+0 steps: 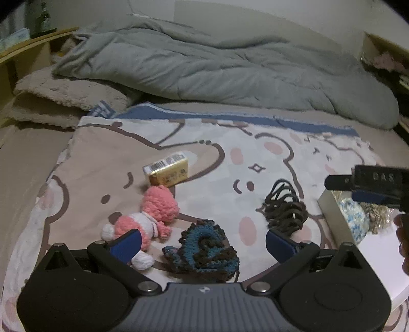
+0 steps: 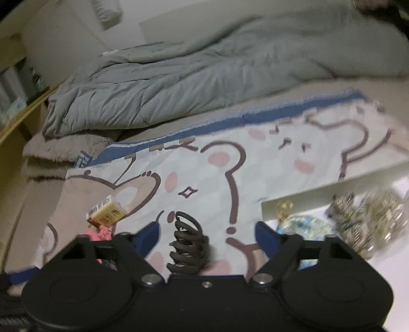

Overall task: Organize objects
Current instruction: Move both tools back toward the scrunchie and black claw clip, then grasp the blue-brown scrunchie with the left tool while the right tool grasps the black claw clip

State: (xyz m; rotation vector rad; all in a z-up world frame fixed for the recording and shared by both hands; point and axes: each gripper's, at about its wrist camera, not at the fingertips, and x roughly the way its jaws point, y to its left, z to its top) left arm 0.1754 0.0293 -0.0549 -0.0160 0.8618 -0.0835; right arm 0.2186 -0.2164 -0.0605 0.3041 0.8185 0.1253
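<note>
On the bear-print sheet [image 1: 217, 173] lie a pink crocheted doll [image 1: 150, 214], a blue and brown crocheted piece [image 1: 204, 249], a dark coiled hair tie [image 1: 285, 208] and a gold box [image 1: 167, 168]. My left gripper [image 1: 203, 244] is open, its jaws either side of the crocheted piece. My right gripper [image 2: 207, 236] is open above the coiled hair tie [image 2: 188, 246]; it also shows at the right of the left wrist view [image 1: 358, 187]. A white box [image 1: 334, 217] at the right holds blue-white yarn [image 1: 354, 222] and shiny items [image 2: 378, 222].
A grey quilt [image 1: 204, 66] is bunched across the back of the bed. A beige fleece blanket [image 1: 64, 99] lies at the back left. A wooden shelf with a bottle [image 1: 42, 19] stands far left.
</note>
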